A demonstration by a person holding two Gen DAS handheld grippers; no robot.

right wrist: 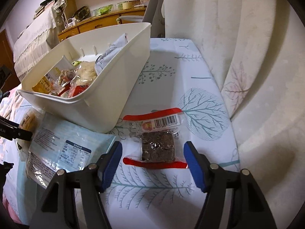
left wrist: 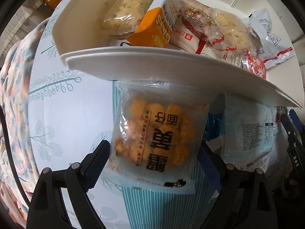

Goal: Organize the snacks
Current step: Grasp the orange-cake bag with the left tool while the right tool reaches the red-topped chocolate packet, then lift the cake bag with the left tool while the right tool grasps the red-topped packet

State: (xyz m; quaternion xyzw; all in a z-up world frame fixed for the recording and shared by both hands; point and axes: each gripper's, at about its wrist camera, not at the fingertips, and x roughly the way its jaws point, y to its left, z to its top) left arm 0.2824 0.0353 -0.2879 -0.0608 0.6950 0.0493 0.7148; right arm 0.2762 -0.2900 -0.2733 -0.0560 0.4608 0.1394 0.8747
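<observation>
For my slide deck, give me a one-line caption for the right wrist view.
Open right gripper straddles a red-edged brownie packet lying beside the white snack bin.

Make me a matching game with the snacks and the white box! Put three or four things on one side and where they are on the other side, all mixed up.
Things:
1. orange carton
2. brown cake packet
3. packet of golden puffs
4. white bin

Places:
A. between the blue fingers of the right gripper
B. inside the bin, on the pile
C. between the left gripper's fingers
D. on the tree-print cloth, holding snacks

Pairs: 1-B, 2-A, 3-C, 4-D
</observation>
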